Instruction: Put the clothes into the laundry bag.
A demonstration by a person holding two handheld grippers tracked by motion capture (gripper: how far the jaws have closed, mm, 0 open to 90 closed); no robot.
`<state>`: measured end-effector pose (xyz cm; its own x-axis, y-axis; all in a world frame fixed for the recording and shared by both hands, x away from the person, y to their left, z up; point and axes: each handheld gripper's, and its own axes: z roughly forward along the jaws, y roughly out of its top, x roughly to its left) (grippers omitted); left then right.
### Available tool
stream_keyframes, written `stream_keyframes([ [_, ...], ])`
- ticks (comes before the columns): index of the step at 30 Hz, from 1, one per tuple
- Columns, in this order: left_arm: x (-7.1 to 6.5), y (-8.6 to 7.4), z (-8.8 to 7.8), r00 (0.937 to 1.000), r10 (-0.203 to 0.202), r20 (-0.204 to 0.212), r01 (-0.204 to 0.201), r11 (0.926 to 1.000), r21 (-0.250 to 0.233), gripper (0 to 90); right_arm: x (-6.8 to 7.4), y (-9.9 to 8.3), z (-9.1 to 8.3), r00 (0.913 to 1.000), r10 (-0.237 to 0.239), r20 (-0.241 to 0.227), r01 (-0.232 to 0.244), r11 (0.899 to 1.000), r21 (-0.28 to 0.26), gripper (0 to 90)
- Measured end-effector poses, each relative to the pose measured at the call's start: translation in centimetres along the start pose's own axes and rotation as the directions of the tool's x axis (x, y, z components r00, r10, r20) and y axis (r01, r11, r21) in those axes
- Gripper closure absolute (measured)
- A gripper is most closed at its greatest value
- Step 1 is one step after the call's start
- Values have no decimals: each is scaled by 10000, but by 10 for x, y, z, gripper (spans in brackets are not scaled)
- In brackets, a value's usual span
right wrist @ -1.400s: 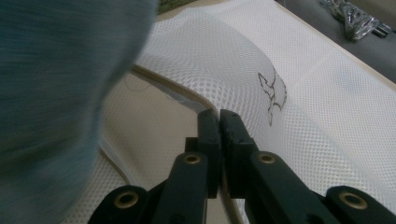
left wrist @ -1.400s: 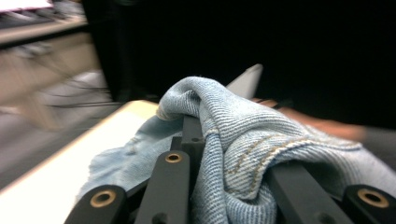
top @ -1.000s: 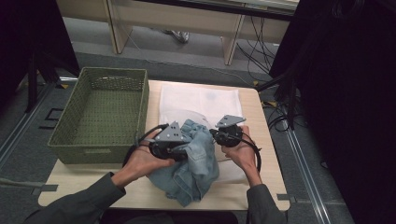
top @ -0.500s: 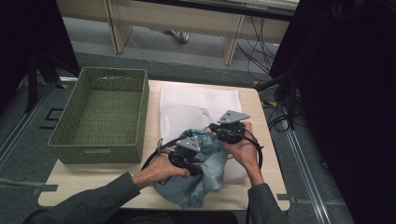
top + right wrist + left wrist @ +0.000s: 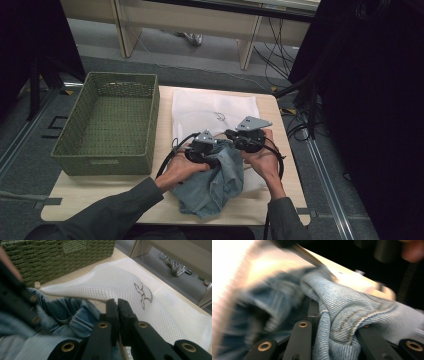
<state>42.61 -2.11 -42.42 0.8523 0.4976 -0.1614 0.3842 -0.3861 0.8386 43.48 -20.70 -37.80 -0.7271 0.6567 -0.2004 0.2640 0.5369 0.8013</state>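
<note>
Denim garment [image 5: 215,182] nipped by left hand-held gripper [image 5: 204,150], now higher | right hand-held gripper [image 5: 248,135] pinched together

We wear dark grey sleeves [image 5: 115,210] | each hand-held gripper [image 5: 250,134] black, grey three-cornered plate, brass screws, black cable
</note>
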Motion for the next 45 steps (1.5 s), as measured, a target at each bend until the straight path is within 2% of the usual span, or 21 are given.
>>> stream_keyframes([
  [2, 8, 1, 8, 9984, 10, -574, -13, 10000, -46, 747, 2, 3, -2, 9998, -150, 133, 151, 9999, -73, 886],
  [5, 22, -9, 24, 9941, -837, -684, 863, 9956, 353, 675, 4, 3, 0, 9994, -346, 61, 346, 9994, 52, 886],
  [8, 21, -13, 18, 9931, -415, -1096, 481, 9971, 582, 465, 2, -4, 4, 9996, -275, 108, 271, 9989, 386, 886],
  [9, 19, -12, 13, 9946, -534, -892, 574, 9974, 426, 401, 2, -7, 6, 9987, -495, 104, 491, 9981, 381, 886],
  [11, 13, -8, 1, 9964, -709, -456, 734, 9958, 553, 276, 3, -10, 8, 9996, -288, 77, 283, 9979, 574, 886],
  [15, 7, -1, -30, 9984, -502, 260, 496, 9985, 233, 185, 5, -10, 8, 9999, -156, -14, 157, 9979, 631, 885],
  [16, 7, 0, -40, 9990, -399, 209, 394, 9990, 224, 171, 5, -10, 7, 9999, -154, -30, 156, 9976, 668, 886],
  [18, 7, -4, -58, 10000, -23, -97, 25, 9998, 219, 169, 4, -10, 7, 9992, -380, -104, 386, 9975, 595, 886],
  [20, 10, -12, -70, 9972, 468, -586, -424, 9964, 737, 146, 4, -11, 7, 9991, -431, 10, 430, 9973, 595, 886],
  [21, 9, -19, -72, 9970, 197, -750, -127, 9955, 939, 147, 5, -11, 7, 9991, -428, -54, 430, 9972, 608, 885],
  [25, 20, -53, -64, 9952, 277, -936, -53, 9728, 2317, 150, 9, -10, 9, 9985, -539, -56, 541, 9966, 621, 885],
  [26, 22, -58, -58, 9977, 93, -671, 75, 9692, 2462, 216, 10, -8, 8, 9988, -487, -78, 491, 9965, 675, 885],
  [27, 22, -61, -54, 9991, 24, -429, 83, 9692, 2463, 384, 10, -7, 9, 9980, -616, -125, 622, 9963, 589, 885],
  [28, 24, -61, -48, 9992, 372, -142, -319, 9616, 2726, 500, 12, -6, 9, 9983, -562, -131, 569, 9965, 610, 885],
  [29, 21, -60, -39, 9999, -68, -108, 90, 9749, 2224, 605, 14, -5, 10, 9975, -637, -297, 654, 9961, 600, 885],
  [30, 21, -54, -32, 9997, -171, -175, 203, 9781, 2072, 727, 16, -4, 10, 9982, -583, -166, 592, 9963, 624, 885],
  [34, 25, -25, -18, 9959, -214, -881, 319, 9923, 1195, 808, 19, 2, 9, 9964, -815, -244, 826, 9952, 521, 886],
  [36, 30, -14, -11, 9904, -175, -1368, 296, 9958, 865, 808, 18, 2, 7, 9963, -826, -217, 836, 9952, 508, 886],
  [40, 40, -24, 8, 9817, -333, -1875, 583, 9898, 1298, 714, 14, -6, 11, 9984, -553, -149, 563, 9955, 762, 886],
  [42, 37, -27, 3, 9812, -595, -1834, 794, 9915, 1035, 577, 14, -11, 16, 9986, -514, -146, 525, 9943, 933, 886],
  [45, 26, -26, -21, 9856, -382, -1649, 578, 9916, 1159, 341, 15, -16, 18, 9994, -232, -265, 262, 9928, 1165, 886],
])
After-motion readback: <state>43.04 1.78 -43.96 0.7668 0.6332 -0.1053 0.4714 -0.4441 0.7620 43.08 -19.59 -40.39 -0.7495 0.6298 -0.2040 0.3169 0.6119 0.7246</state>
